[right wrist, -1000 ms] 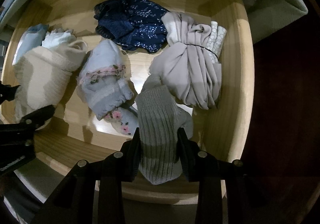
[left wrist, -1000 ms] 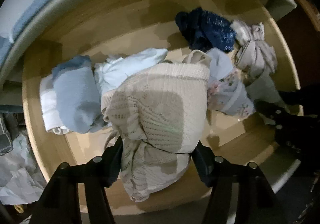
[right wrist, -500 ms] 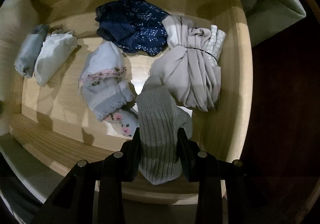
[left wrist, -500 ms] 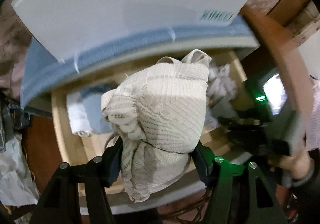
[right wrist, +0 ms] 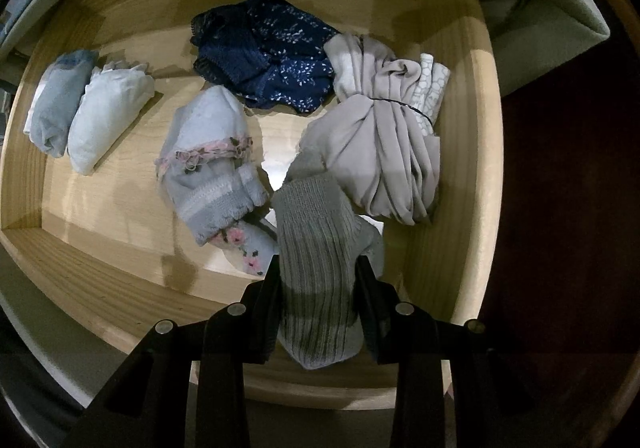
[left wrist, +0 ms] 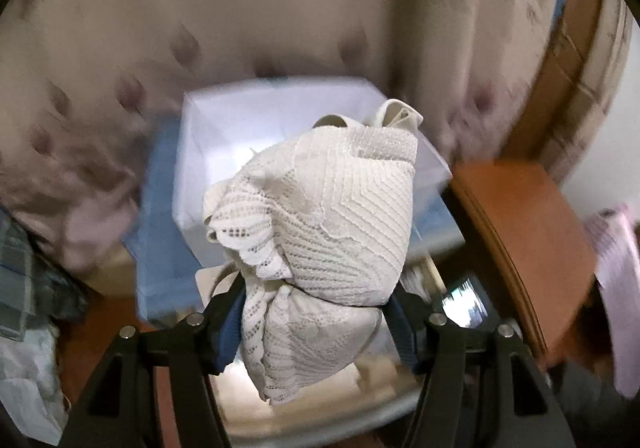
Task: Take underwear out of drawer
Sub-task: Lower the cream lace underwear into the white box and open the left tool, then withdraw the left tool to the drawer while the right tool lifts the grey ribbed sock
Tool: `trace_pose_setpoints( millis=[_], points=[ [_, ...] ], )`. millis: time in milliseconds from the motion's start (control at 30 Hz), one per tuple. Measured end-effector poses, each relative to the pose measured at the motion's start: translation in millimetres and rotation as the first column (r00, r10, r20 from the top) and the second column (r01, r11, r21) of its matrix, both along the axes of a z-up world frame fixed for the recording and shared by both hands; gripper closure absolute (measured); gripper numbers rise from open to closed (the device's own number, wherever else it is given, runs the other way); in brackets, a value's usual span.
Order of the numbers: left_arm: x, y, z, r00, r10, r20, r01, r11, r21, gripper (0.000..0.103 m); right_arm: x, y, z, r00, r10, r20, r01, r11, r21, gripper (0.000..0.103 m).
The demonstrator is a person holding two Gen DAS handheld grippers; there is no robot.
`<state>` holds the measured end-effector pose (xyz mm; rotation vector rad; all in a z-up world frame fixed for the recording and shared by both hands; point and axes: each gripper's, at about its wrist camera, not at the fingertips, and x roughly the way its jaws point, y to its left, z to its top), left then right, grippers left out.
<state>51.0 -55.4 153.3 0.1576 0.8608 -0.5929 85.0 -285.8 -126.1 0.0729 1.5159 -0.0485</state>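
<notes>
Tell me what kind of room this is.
Probably a bedroom: a wooden drawer holds folded underwear such as a navy floral pair, and a tufted, headboard-like panel rises behind a white box.

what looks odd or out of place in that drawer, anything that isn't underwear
The grey ribbed piece clamped in the right gripper looks like a sock rather than underwear. The rest lies loose in the wooden drawer; nothing looks spilled or damaged.

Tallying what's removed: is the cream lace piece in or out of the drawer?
Out: the left gripper holds the cream lace piece up before a wall.
</notes>
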Motion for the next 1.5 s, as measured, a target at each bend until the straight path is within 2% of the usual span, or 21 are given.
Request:
trace_pose_setpoints(
  millis=[100, 267, 367, 600, 767, 1033, 1200, 1500],
  points=[
    [13.8, -0.7, 11.2, 0.995, 0.073, 0.073, -0.073, 0.997, 0.000, 0.040, -0.5, 0.5, 3.1, 1.000, 0.001, 0.012, -0.001, 1.000, -0.008, 0.071],
    [46.6, -12.0, 4.7, 0.987, 0.136, 0.086, -0.137, 0.991, -0.006, 0.040, -0.1, 2.2, 5.5, 1.000, 0.006, 0.021, -0.006, 1.000, -0.021, 0.071],
    [66.9, -11.2, 5.4, 0.980, 0.176, 0.092, -0.173, 0.984, -0.041, 0.040, -0.5, 2.3, 6.4, 1.000, 0.002, 0.026, -0.002, 1.000, -0.020, 0.071],
    [97.8, -16.6, 9.8, 0.965, 0.223, 0.134, -0.216, 0.974, -0.071, 0.040, -1.8, 0.7, 7.4, 1.000, 0.004, 0.030, -0.004, 1.000, -0.017, 0.071],
    [118.7, -31.4, -17.5, 0.972, 0.214, 0.095, -0.216, 0.976, 0.017, 0.040, -1.5, 2.1, 7.7, 1.000, 0.010, 0.029, -0.010, 1.000, -0.018, 0.071],
    [138.1, -33.3, -55.1, 0.975, 0.222, -0.001, -0.222, 0.973, 0.060, 0.039, -1.3, 3.2, 6.9, 1.000, 0.013, 0.023, -0.012, 1.000, -0.014, 0.071],
    [142.1, -31.2, -64.2, 0.971, 0.232, -0.054, -0.228, 0.971, 0.064, 0.037, -0.5, 3.3, 5.9, 1.000, 0.017, 0.021, -0.017, 1.000, -0.014, 0.071],
    [142.1, -29.7, -67.1, 0.971, 0.227, -0.077, -0.223, 0.973, 0.065, 0.032, -1.8, 3.3, 6.5, 1.000, 0.021, 0.020, -0.020, 1.000, -0.017, 0.071]
  ],
)
